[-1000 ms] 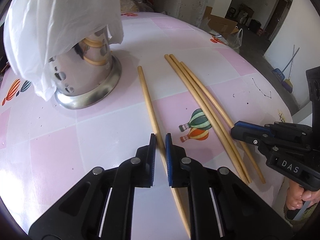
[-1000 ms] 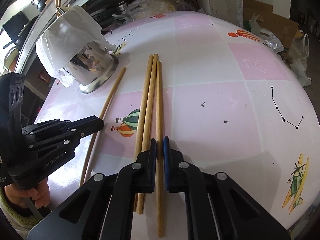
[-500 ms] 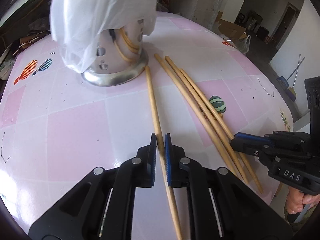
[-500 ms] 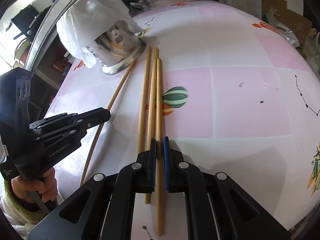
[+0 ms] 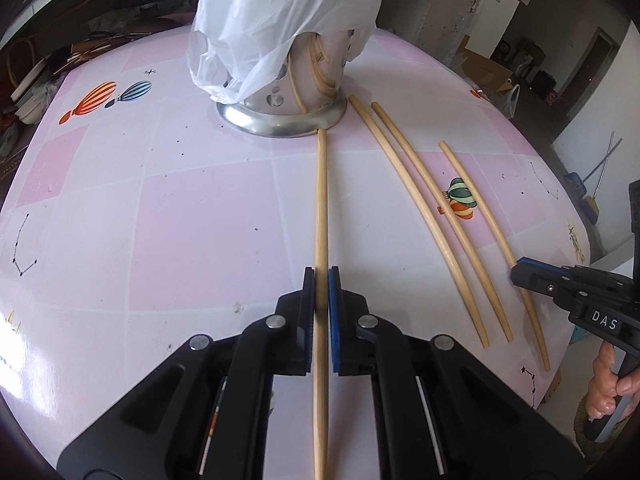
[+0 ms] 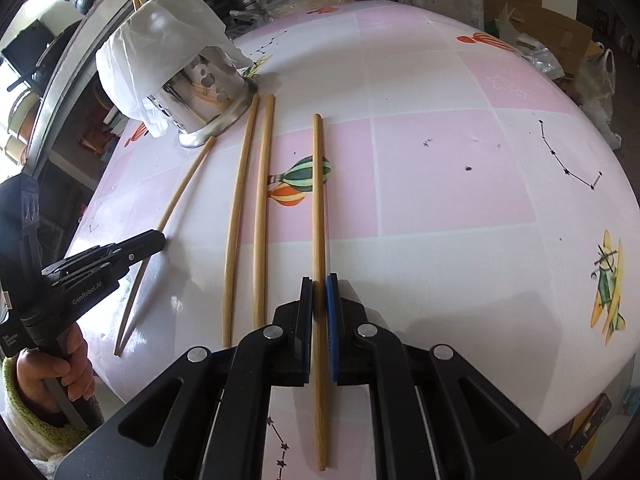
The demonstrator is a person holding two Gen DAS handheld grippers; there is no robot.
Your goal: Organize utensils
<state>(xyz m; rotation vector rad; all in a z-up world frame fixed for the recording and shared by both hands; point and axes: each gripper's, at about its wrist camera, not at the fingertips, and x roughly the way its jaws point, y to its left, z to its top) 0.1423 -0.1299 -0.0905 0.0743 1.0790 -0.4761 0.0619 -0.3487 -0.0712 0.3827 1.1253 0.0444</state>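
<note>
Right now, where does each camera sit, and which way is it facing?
Left wrist: on the left tool, looking down along the chopstick it grips towards the steel holder; the right tool and its hand show at right.
Right wrist: on the right tool, looking down along its own gripped chopstick; the left tool, hand and sleeve show at left.
Shared: the pink table, the holder, the bag over it, the two loose chopsticks.

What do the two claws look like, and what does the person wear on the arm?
Both the left claw and the right claw are black plastic with silver rivets, one black pad and one blue pad. The right one is marked "DAS" on its side, the left one "GenRobot.AI". A fuzzy yellow-green sleeve covers the left wrist.
</note>
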